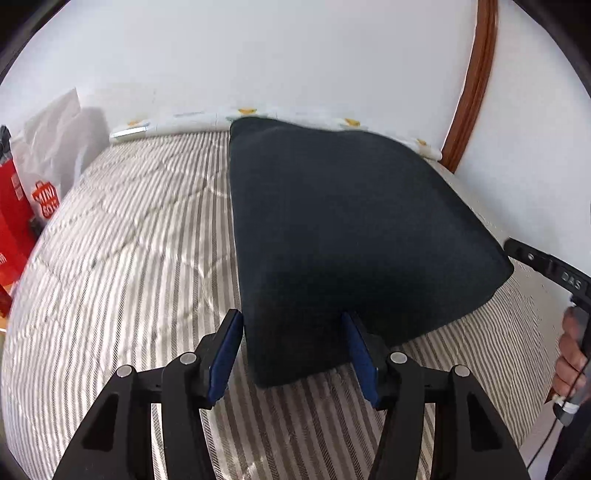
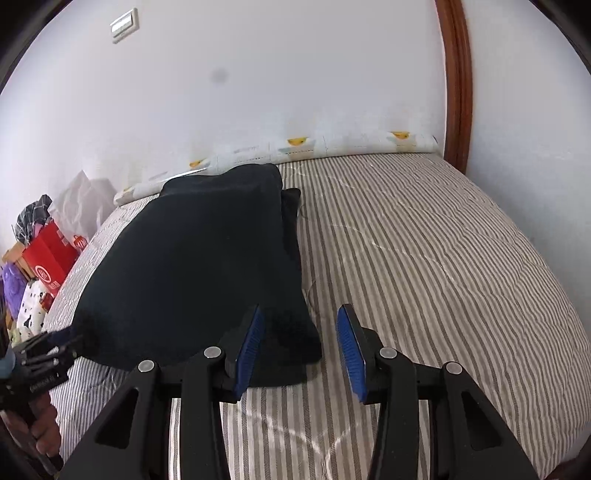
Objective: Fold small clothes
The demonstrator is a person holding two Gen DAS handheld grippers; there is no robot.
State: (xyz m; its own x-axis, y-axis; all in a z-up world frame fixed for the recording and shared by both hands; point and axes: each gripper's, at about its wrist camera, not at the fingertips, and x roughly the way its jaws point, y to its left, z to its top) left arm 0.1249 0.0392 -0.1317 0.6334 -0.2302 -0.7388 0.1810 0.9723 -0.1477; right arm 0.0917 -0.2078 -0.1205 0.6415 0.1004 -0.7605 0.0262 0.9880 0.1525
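One folded dark navy fabric garment [image 1: 332,229]; one grey-and-white striped quilted bedspread [image 1: 129,258]; two black grippers with blue pads, left [image 1: 293,354] and right [image 2: 300,350]; one red cardboard box [image 2: 51,258]; one white plastic bag [image 1: 55,147].

Both grippers [image 1: 293,350] [image 2: 301,349] apparently open, angled downward

A bedroom in a home. Shown by a bed with a striped quilted cover [image 2: 424,240], a printed pillow [image 2: 332,146] along its far edge against a plain white wall [image 2: 258,74], a wooden door frame [image 2: 460,85], a wall switch [image 2: 123,25], and shopping bags [image 1: 48,177] and boxes [image 2: 51,258] heaped beside the bed's left edge.
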